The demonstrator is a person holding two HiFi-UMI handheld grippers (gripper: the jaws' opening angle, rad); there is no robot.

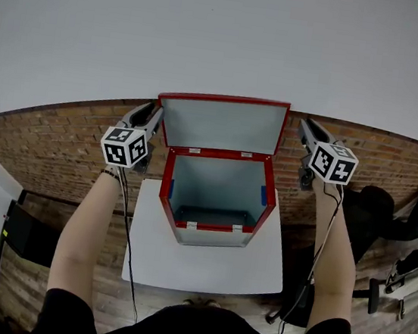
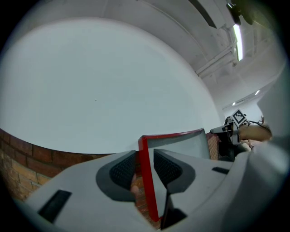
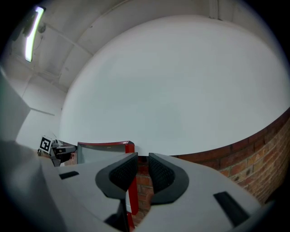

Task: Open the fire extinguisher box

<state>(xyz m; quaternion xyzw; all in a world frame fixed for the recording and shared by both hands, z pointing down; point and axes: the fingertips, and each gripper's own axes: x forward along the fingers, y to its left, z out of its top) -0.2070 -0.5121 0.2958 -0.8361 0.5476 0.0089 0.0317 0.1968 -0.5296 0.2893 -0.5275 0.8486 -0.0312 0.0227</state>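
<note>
the red metal box (image 1: 165, 187) stands on a small white table (image 1: 204, 265), its lid (image 1: 222, 124) upright; the lid looks like stiff, light sheet metal, best taken by its thin side edges, though the smooth paint may slip. the left gripper (image 2: 145, 170) has its fingers spread with the lid's left edge loose between them, and the right gripper (image 3: 142, 174) is spread too, pinching nothing, the lid's right edge just beside it. only the wall (image 1: 226, 35) behind and a cable (image 1: 128, 228) by the left arm are near
</note>
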